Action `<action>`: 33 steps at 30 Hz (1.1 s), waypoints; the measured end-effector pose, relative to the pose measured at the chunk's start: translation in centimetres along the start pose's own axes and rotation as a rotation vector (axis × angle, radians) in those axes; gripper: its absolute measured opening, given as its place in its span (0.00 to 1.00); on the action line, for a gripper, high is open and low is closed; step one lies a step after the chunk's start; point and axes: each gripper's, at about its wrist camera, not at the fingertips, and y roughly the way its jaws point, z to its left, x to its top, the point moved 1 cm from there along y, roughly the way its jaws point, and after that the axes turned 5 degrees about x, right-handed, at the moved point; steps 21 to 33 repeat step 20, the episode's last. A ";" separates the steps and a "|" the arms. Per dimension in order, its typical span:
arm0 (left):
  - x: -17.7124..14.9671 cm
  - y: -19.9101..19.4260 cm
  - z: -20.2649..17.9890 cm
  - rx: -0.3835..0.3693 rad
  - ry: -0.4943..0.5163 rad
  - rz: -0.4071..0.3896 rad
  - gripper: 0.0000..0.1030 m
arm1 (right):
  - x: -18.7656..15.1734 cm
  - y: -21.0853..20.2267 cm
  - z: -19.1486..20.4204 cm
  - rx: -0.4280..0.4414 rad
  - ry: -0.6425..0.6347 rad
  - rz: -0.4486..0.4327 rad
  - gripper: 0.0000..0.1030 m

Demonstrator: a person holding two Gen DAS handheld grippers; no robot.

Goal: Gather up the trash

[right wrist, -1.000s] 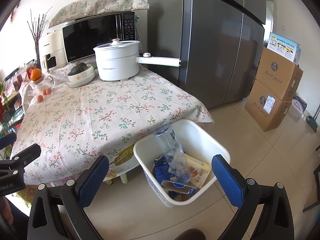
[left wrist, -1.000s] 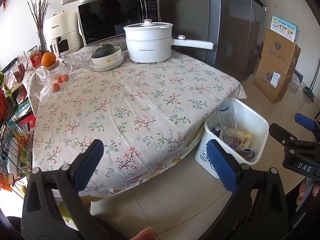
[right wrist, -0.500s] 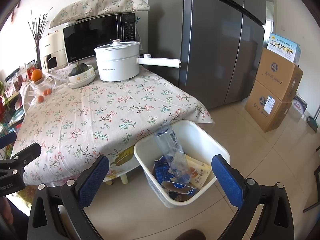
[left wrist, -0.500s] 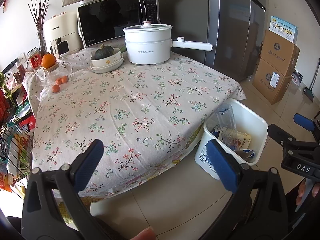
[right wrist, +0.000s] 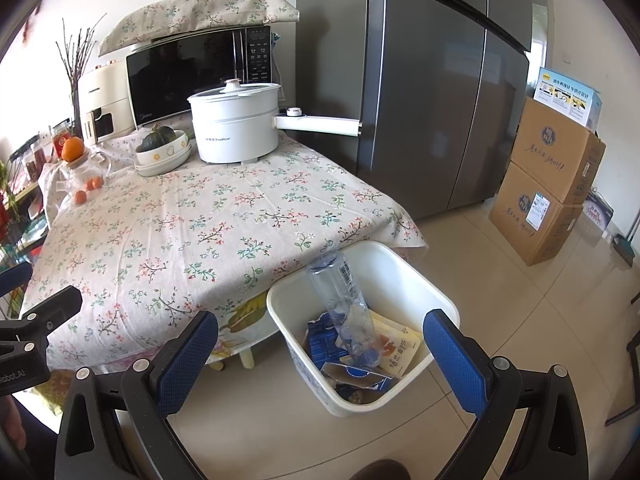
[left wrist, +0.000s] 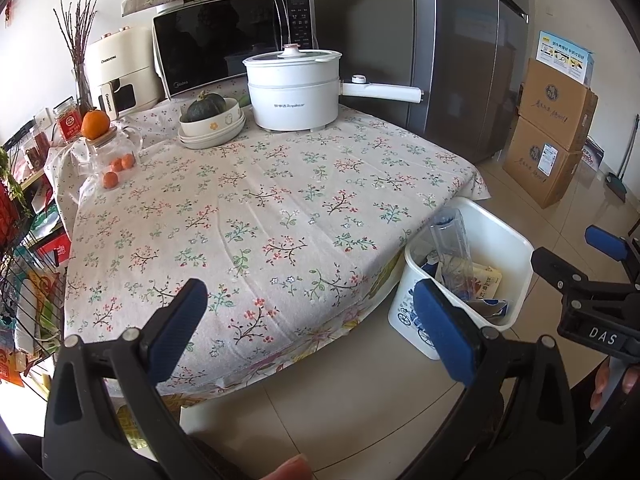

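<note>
Oranges (left wrist: 95, 124) are sitting far off to the left of our left gripper (left wrist: 312, 324), one on a glass jar (left wrist: 114, 152) and small ones inside it. We are holding that left gripper with its blue pads spread wide and nothing between them, pointing over the near edge of the flowered tablecloth (left wrist: 260, 216). Ahead of it, at the far side of the table, a bowl with a green squash (left wrist: 206, 107) is resting just beside a white electric pot (left wrist: 294, 92), with a microwave (left wrist: 232, 40) behind both. Moving right, we are keeping our right gripper (right wrist: 320, 354) gaping too, empty, above the tiled floor. Directly ahead of it and slightly below, the white bin (right wrist: 404, 276) is standing by the table's corner, partly under the hanging cloth. Inside, a clear plastic bottle (right wrist: 342, 300) is leaning on torn blue cartons (right wrist: 324, 340) and a yellow packet (right wrist: 400, 350). Farther right, cardboard boxes (right wrist: 552, 172) are stacked past the grey fridge (right wrist: 432, 80).
</note>
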 end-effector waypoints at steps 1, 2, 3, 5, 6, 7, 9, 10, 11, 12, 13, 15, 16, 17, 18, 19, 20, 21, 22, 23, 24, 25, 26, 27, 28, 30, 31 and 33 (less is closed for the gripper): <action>0.0 0.0 0.0 0.001 0.001 -0.002 0.99 | 0.0 0.0 0.0 0.001 0.000 0.000 1.00; 0.0 0.0 0.0 0.002 0.002 -0.003 0.99 | 0.0 0.0 0.0 0.001 0.000 -0.001 1.00; 0.0 -0.1 0.0 0.002 0.003 -0.004 0.99 | 0.0 0.0 0.0 0.000 0.000 -0.001 1.00; 0.1 0.0 0.0 0.002 0.004 -0.004 0.99 | 0.0 0.0 0.0 0.000 -0.001 -0.002 1.00; 0.0 -0.1 0.0 0.002 0.003 -0.004 0.99 | 0.0 0.0 0.0 0.000 0.000 -0.002 1.00; 0.0 -0.1 0.0 0.002 0.003 -0.003 0.99 | 0.0 0.0 -0.1 -0.001 0.000 -0.002 1.00; 0.0 -0.1 0.0 0.002 0.003 -0.003 0.99 | 0.0 0.1 -0.2 -0.003 0.001 -0.002 1.00; 0.0 -0.1 0.0 0.003 0.003 -0.003 0.99 | 0.0 0.1 -0.2 -0.005 0.001 -0.002 1.00; 0.0 -0.1 0.0 0.002 0.003 -0.002 0.99 | 0.0 0.1 -0.3 -0.006 0.002 -0.002 1.00; 0.0 -0.1 0.0 0.000 0.001 -0.001 0.99 | 0.0 0.1 -0.3 -0.007 0.002 -0.003 1.00; 0.0 -0.1 0.0 -0.003 -0.004 0.000 0.99 | 0.0 0.1 -0.3 -0.008 0.002 -0.003 1.00; 0.0 -0.1 0.2 -0.013 -0.019 0.006 0.99 | 0.0 0.1 -0.3 -0.009 0.001 -0.004 1.00; 0.0 -0.1 0.3 -0.015 -0.025 0.009 0.99 | 0.0 0.1 -0.3 -0.010 0.001 -0.004 1.00; 0.0 0.0 0.3 -0.015 -0.031 0.014 0.99 | 0.0 0.2 -0.3 -0.011 0.000 -0.003 1.00; 0.1 0.0 0.4 -0.012 -0.036 0.020 0.99 | 0.0 0.3 -0.3 -0.012 0.000 -0.001 1.00; 0.1 0.2 0.4 -0.014 -0.042 0.028 0.99 | 0.1 0.3 -0.3 -0.012 0.001 0.000 1.00; 0.1 0.4 0.5 -0.016 -0.049 0.038 0.99 | 0.2 0.4 -0.4 -0.010 0.007 0.000 1.00; 0.1 0.4 0.5 -0.016 -0.049 0.038 0.99 | 0.2 0.4 -0.4 -0.010 0.007 0.000 1.00; 0.1 0.4 0.5 -0.016 -0.049 0.038 0.99 | 0.2 0.4 -0.4 -0.010 0.007 0.000 1.00; 0.1 0.4 0.5 -0.016 -0.049 0.038 0.99 | 0.2 0.4 -0.4 -0.010 0.007 0.000 1.00; 0.1 0.4 0.5 -0.016 -0.049 0.038 0.99 | 0.2 0.4 -0.4 -0.010 0.007 0.000 1.00; 0.1 0.4 0.5 -0.016 -0.049 0.038 0.99 | 0.2 0.4 -0.4 -0.010 0.007 0.000 1.00; 0.1 0.4 0.5 -0.016 -0.049 0.038 0.99 | 0.2 0.4 -0.4 -0.010 0.007 0.000 1.00; 0.1 0.4 0.5 -0.016 -0.049 0.038 0.99 | 0.2 0.4 -0.4 -0.010 0.007 0.000 1.00; 0.1 0.4 0.5 -0.016 -0.049 0.038 0.99 | 0.2 0.4 -0.4 -0.010 0.007 0.000 1.00; 0.1 0.4 0.5 -0.016 -0.049 0.038 0.99 | 0.2 0.4 -0.4 -0.010 0.007 0.000 1.00; 0.1 0.4 0.5 -0.016 -0.049 0.038 0.99 | 0.2 0.4 -0.4 -0.010 0.007 0.000 1.00; 0.1 0.4 0.5 -0.016 -0.049 0.038 0.99 | 0.2 0.4 -0.4 -0.010 0.007 0.000 1.00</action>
